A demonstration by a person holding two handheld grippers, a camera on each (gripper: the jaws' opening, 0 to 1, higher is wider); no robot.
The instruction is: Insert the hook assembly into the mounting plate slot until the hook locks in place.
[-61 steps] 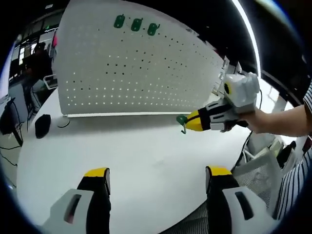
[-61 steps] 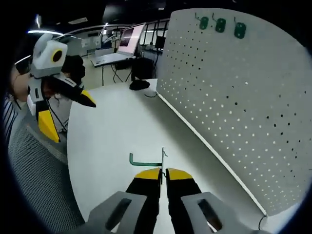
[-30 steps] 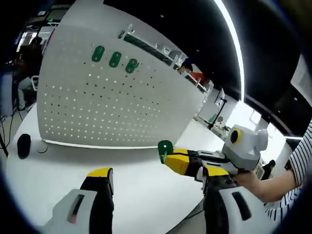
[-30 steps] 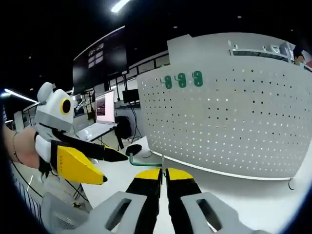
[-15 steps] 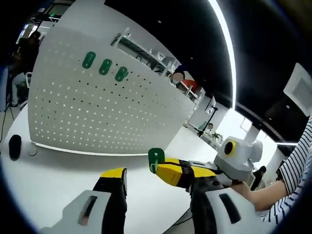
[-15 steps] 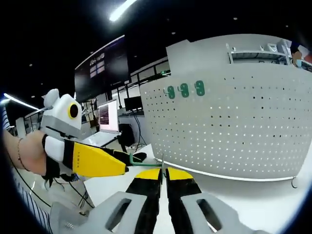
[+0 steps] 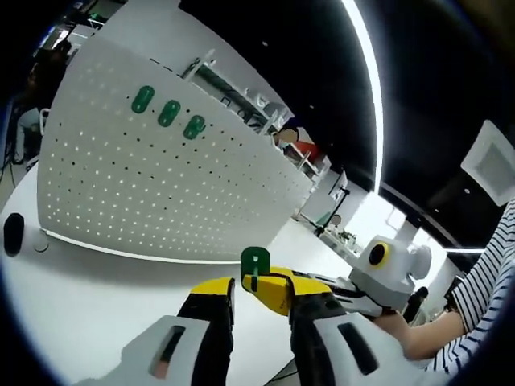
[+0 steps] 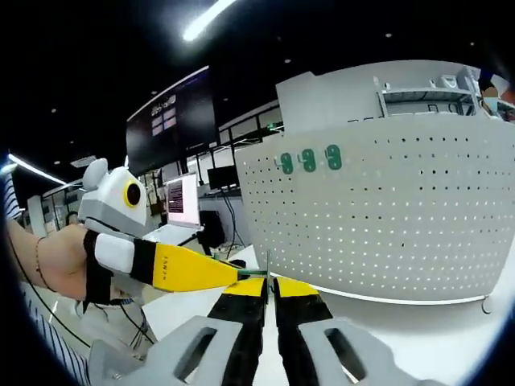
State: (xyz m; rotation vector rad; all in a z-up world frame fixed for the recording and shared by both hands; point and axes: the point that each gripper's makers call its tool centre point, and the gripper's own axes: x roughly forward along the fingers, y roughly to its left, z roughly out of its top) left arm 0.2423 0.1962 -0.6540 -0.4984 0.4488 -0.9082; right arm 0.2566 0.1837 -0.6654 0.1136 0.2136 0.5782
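Since half a second back the left gripper (image 7: 259, 296) has narrowed its jaws a lot and slid in around the tip of the right gripper (image 8: 269, 288), so the two tools now meet nose to nose. Right one's yellow-tipped jaws are pressed together on the green hook (image 7: 255, 264), whose flat green plate sticks up just past the tips in the left gripper view; in the right gripper view I can barely make out a thin bit of it (image 8: 259, 273) at the tips. Left jaws sit either side of the right gripper's nose with only a narrow gap between them, and honestly I can't tell if they're actually pinching the hook or just hovering next to it. Further out, the white table (image 7: 72, 293) runs under both tools. Behind that stands the white pegboard (image 7: 145, 193), upright, with three green hooks (image 7: 169, 113) already hung in a row near its top edge, well apart from the held one. Person's hand (image 8: 52, 261) grips the left tool, striped sleeve (image 7: 475, 310) off to the side.
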